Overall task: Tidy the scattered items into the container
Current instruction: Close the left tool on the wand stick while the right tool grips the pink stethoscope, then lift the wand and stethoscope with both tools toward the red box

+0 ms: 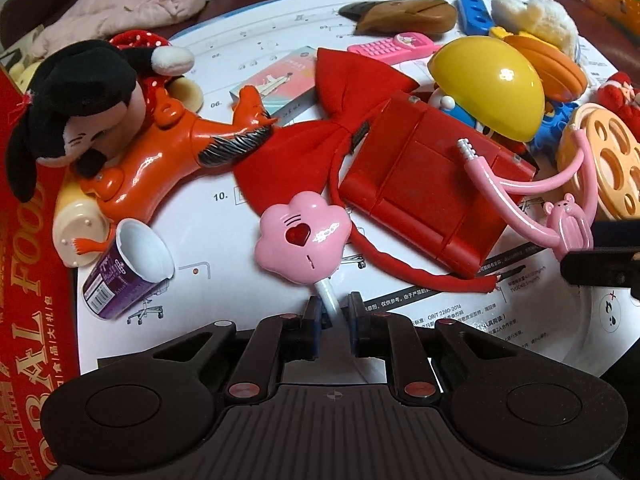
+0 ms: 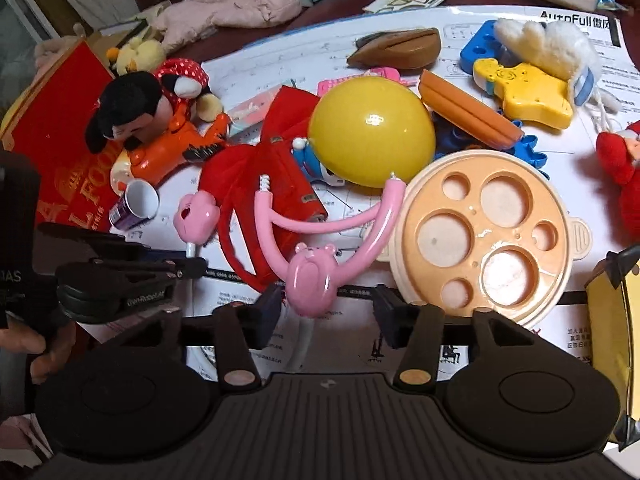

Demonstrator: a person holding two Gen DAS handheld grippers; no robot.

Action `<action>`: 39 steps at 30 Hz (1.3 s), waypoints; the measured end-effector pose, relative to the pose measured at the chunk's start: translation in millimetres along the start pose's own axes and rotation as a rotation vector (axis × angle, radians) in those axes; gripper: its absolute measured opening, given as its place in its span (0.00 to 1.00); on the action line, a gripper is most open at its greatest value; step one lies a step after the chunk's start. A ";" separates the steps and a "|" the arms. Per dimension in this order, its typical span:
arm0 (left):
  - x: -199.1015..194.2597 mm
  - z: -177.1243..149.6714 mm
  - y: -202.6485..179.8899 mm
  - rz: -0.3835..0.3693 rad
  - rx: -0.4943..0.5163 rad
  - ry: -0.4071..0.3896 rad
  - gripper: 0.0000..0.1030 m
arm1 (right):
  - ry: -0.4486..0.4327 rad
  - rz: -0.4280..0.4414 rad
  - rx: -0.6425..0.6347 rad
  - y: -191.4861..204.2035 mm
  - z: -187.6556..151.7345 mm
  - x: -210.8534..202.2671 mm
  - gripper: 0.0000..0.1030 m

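My left gripper is open, its jaws on either side of the white stick of a pink paw-shaped toy; the stick touches neither pad clearly. My right gripper is open, with the pink bear-headed toy and its curved pink arms between the jaws. The paw toy also shows in the right wrist view, with the left gripper at its stick. A red gift box stands at the left edge.
A white instruction sheet carries a pile: Minnie plush, orange toy, purple cup, red bow headband, red case, yellow dome, peach holed lid, yellow star toy.
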State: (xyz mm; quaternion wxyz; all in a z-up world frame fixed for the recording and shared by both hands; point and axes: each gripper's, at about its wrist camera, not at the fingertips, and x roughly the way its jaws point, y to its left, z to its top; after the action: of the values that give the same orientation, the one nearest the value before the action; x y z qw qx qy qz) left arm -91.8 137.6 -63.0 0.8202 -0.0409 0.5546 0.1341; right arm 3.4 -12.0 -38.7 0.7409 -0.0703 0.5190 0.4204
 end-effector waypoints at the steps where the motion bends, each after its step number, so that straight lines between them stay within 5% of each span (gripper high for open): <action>1: -0.1 -0.1 0.2 -0.001 -0.001 0.000 0.08 | 0.013 0.006 0.008 0.3 -0.9 2.1 0.44; 4: 0.1 0.2 -0.1 0.002 0.004 0.000 0.08 | 0.031 -0.004 0.010 4.4 -4.9 7.1 0.31; 6: 0.3 0.5 -3.3 0.014 0.021 0.000 0.07 | 0.033 -0.017 0.004 7.4 -7.4 8.5 0.12; 8: -0.8 0.3 -3.5 -0.015 0.005 0.010 0.05 | 0.017 -0.041 -0.003 9.7 -7.8 6.3 0.10; 17: -28.1 0.2 2.2 -0.099 -0.055 -0.048 0.03 | -0.014 -0.057 -0.030 14.4 -0.6 -0.2 0.10; 39: -112.4 7.6 26.6 -0.064 -0.113 -0.237 0.03 | -0.162 0.011 -0.104 48.0 28.4 -47.3 0.10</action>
State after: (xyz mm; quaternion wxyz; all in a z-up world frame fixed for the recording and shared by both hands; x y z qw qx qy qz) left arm -131.2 145.2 45.5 0.8801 -0.0885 0.4440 0.1430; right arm -14.9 7.9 29.2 0.7735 -0.0717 0.4351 0.4552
